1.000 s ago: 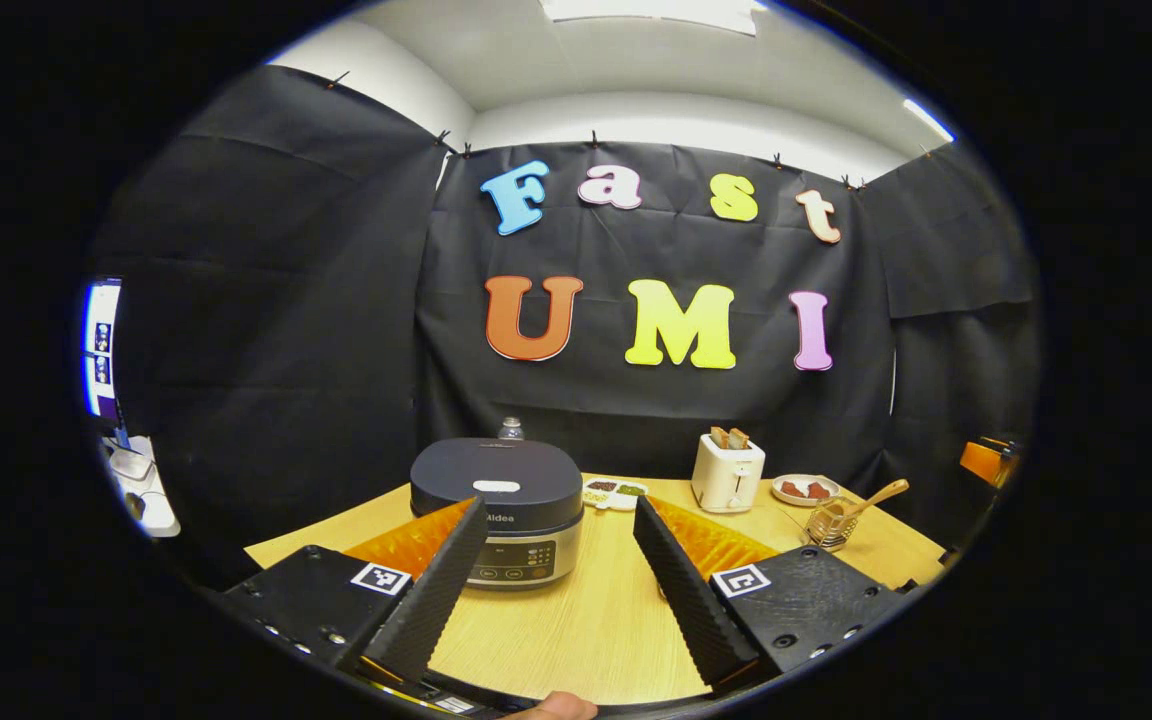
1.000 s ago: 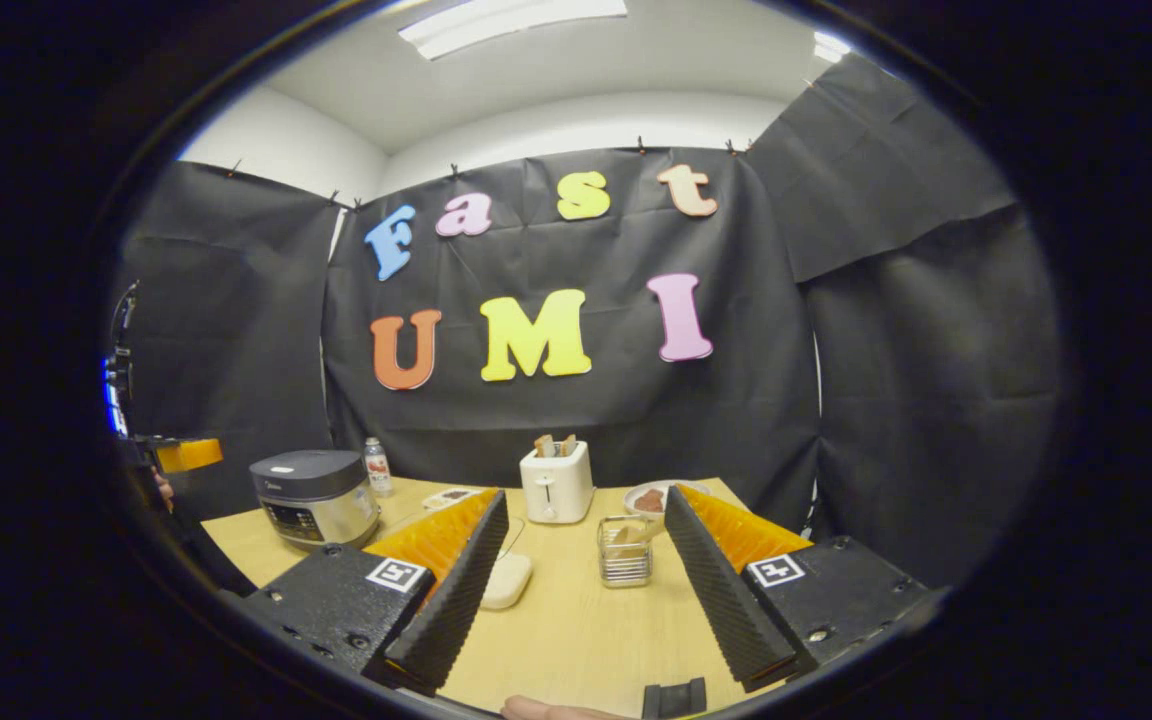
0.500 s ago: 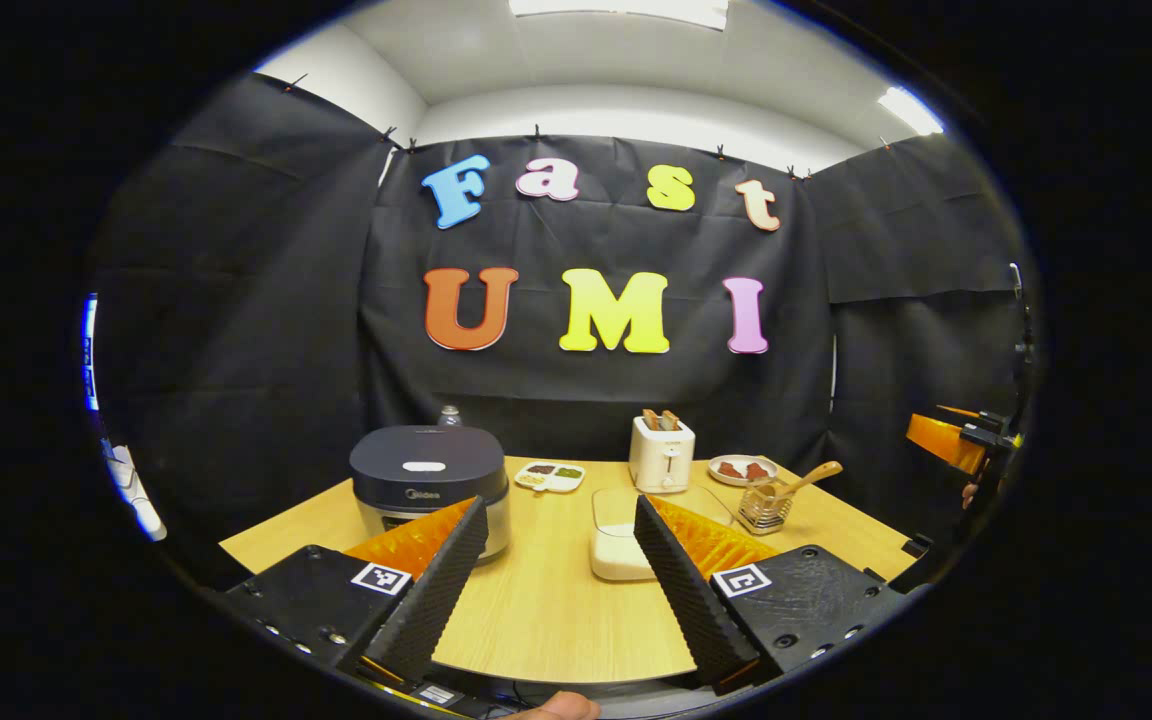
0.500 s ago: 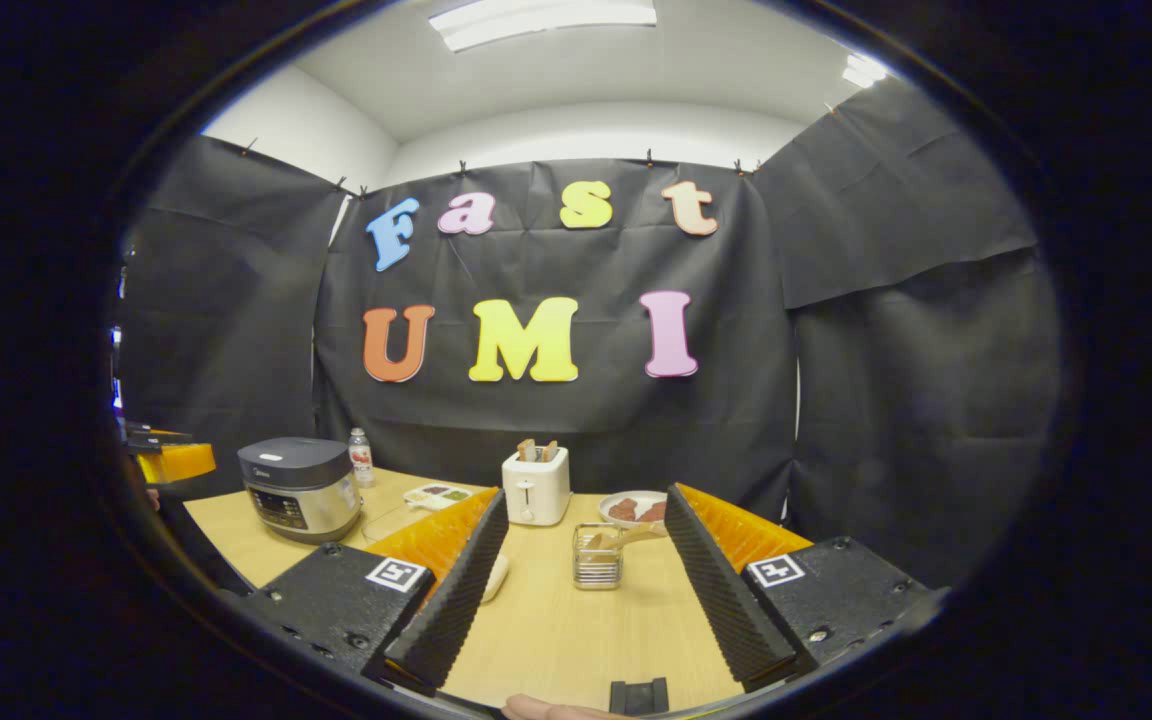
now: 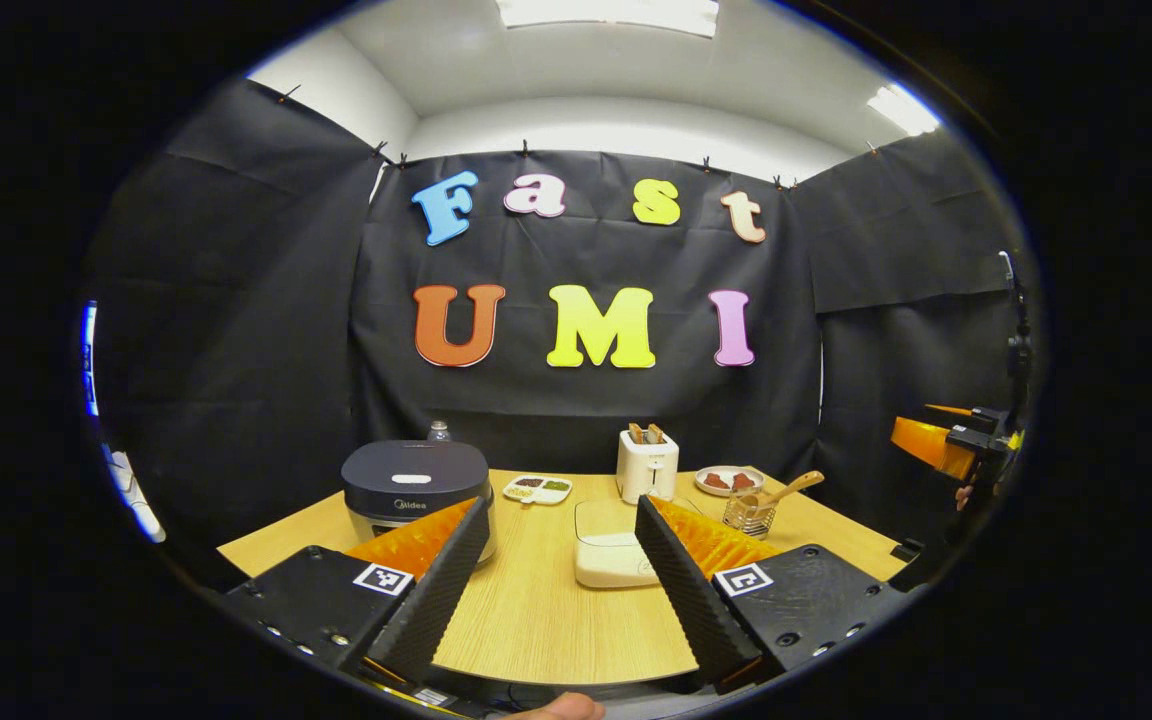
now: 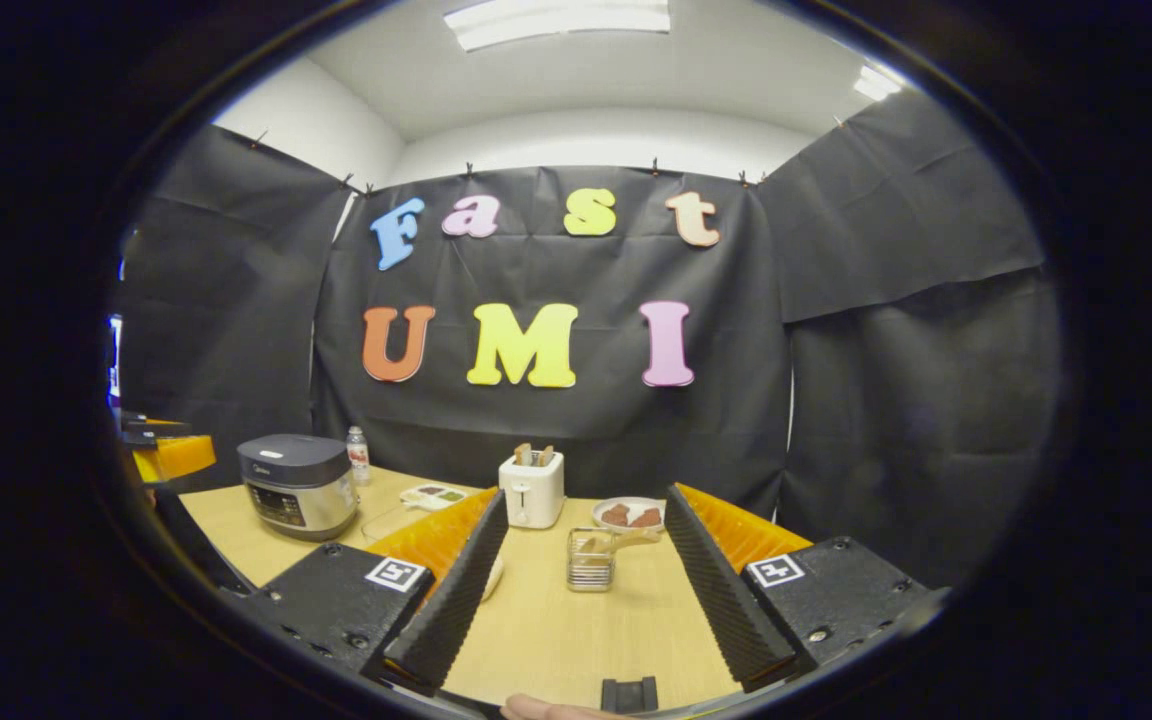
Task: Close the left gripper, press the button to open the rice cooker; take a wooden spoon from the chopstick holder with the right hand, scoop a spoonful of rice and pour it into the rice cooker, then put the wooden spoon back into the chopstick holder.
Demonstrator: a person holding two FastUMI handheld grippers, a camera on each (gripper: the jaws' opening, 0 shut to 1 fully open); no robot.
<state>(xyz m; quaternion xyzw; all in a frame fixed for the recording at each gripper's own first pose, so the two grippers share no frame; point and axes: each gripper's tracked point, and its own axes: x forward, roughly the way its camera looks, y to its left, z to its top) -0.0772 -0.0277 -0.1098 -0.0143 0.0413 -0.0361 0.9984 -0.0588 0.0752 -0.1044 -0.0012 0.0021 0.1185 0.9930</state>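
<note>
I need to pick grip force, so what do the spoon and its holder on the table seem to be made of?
The spoon looks like plain wood: tan, matte, no shine. The chopstick holder looks like thin metal wire: an open grid you can see through, with small glints. Too small to tell any coating.

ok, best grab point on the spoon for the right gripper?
Probably the handle of the spoon, above the rim of the holder. The bowl end sits down in the holder and the handle leans out sideways, so come from above, close across the handle, and lift along its lean. The right gripper is open.
</note>
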